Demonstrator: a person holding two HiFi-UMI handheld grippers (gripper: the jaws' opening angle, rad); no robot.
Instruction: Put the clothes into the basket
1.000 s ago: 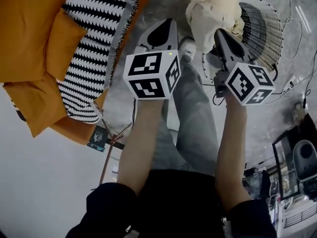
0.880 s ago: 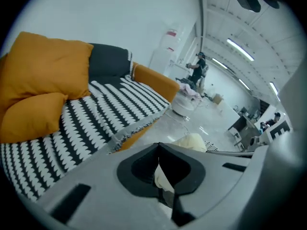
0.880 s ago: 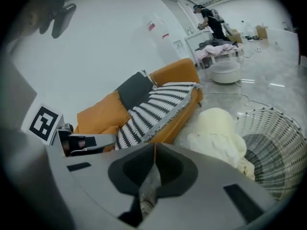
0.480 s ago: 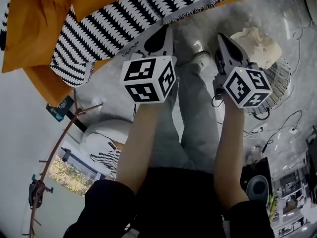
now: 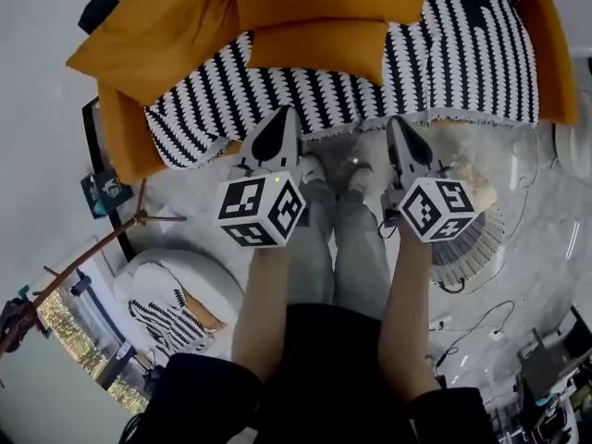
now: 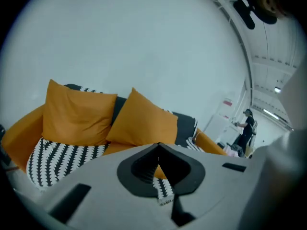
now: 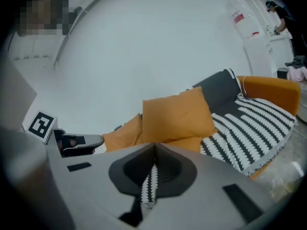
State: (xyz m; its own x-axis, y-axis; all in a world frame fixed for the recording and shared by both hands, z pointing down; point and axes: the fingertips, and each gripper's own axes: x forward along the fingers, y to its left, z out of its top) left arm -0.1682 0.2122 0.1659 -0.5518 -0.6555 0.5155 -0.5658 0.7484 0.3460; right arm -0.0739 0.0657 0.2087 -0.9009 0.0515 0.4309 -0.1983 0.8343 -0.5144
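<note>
Both grippers are held up side by side, pointing at the sofa. My left gripper (image 5: 281,117) (image 6: 158,145) is shut with nothing between its jaws. My right gripper (image 5: 398,124) (image 7: 154,147) is also shut and empty. A ribbed white basket (image 5: 474,244) stands on the floor at the right, partly hidden behind the right gripper's cube. A cream garment (image 5: 474,179) lies in it. In the right gripper view the left gripper (image 7: 73,143) shows at the left. No loose clothes show on the sofa.
An orange sofa (image 5: 120,128) with orange cushions (image 5: 319,46) (image 6: 144,121) (image 7: 176,115) and a black-and-white throw (image 5: 370,95) (image 7: 249,128) fills the far side. A white pouf (image 5: 180,289) with a patterned cloth sits at lower left. Cables (image 5: 481,326) run across the marble floor. A person (image 6: 247,128) stands far off.
The view has swung from the basket to the sofa. Both grippers rose and turned toward the sofa, staying shut. The basket slid from the top right to behind the right gripper.
</note>
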